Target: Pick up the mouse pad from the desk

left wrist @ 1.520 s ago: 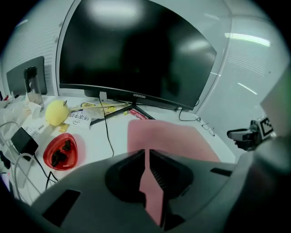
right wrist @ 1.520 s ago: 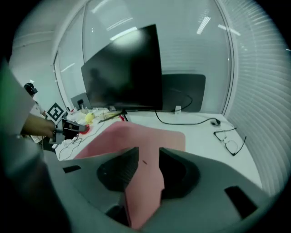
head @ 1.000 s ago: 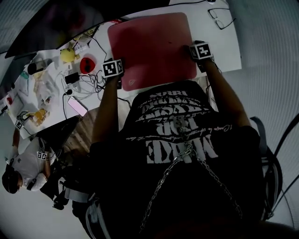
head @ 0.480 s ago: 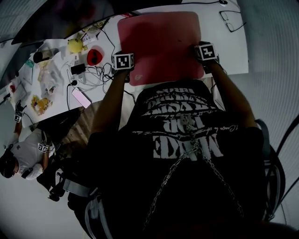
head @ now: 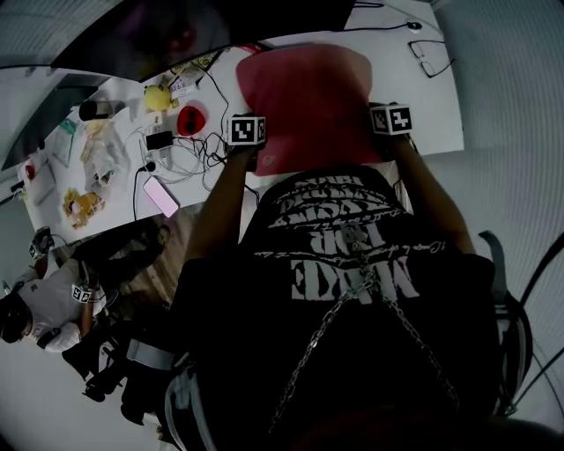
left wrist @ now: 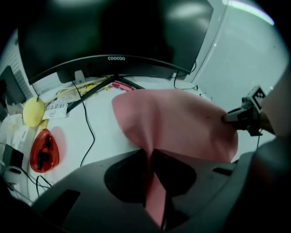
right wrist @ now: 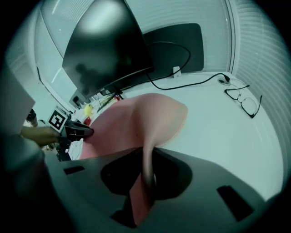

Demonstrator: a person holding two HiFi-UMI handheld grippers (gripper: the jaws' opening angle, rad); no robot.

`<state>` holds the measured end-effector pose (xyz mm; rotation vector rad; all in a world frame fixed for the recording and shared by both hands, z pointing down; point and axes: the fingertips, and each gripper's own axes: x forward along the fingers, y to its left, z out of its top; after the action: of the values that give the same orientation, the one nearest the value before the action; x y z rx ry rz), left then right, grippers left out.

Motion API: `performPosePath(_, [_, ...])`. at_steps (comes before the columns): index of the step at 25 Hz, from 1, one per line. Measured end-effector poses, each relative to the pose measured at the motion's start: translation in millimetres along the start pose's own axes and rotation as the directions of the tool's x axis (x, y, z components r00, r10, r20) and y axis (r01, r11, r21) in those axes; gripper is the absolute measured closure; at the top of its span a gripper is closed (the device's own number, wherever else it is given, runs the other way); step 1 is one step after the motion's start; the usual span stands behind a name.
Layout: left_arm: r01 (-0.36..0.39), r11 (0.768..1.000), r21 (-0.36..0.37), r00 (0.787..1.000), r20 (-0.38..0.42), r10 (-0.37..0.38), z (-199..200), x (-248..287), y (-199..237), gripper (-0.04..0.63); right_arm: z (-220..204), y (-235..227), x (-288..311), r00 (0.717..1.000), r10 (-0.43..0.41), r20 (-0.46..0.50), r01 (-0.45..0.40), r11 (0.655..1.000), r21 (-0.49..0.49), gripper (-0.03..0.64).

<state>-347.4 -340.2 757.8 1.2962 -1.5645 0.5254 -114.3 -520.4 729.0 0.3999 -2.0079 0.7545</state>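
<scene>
Over white desk (head: pixel 423 106): pink mouse pad (head: pixel 308 97) bowed, near edge raised; far edge's contact with desk unclear. Left gripper (left wrist: pixel 149 152) jaws closing, pinching pad's near-left edge. Right gripper (right wrist: pixel 148 152) jaws closing, pinching near-right edge. Curved monitor (left wrist: pixel 113 32) behind pad. Glasses (head: pixel 434 55) on desk, right.

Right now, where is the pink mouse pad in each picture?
Head view: the mouse pad is at the top middle.
Left gripper view: the mouse pad is in the middle, spreading to the right.
Right gripper view: the mouse pad is in the middle, spreading to the left.
Shared landmark: the dark monitor sits beyond the pad in all three.
</scene>
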Motion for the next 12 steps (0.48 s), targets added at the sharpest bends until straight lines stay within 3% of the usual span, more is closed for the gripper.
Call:
performPosePath(3, [0.050, 0.999, 0.008, 0.994, 0.096, -0.051, 8, -35, -17, 0.528, 1, 24, -25, 0.997, 0.056, 0.053, -0.057, 0.998, 0.032, 0.565])
performPosePath(6, [0.077, 0.995, 0.067, 0.979, 0.183, -0.088, 20, -83, -42, 0.528, 10, 56, -66, 0.987, 0.076, 0.138, -0.076, 0.997, -0.005, 0.565])
performPosePath(12, [-0.015, 0.975, 0.220, 0.914, 0.398, -0.076, 64, -194, -61, 0.529, 47, 113, -168, 0.925, 0.111, 0.363, -0.062, 0.988, -0.145, 0.565])
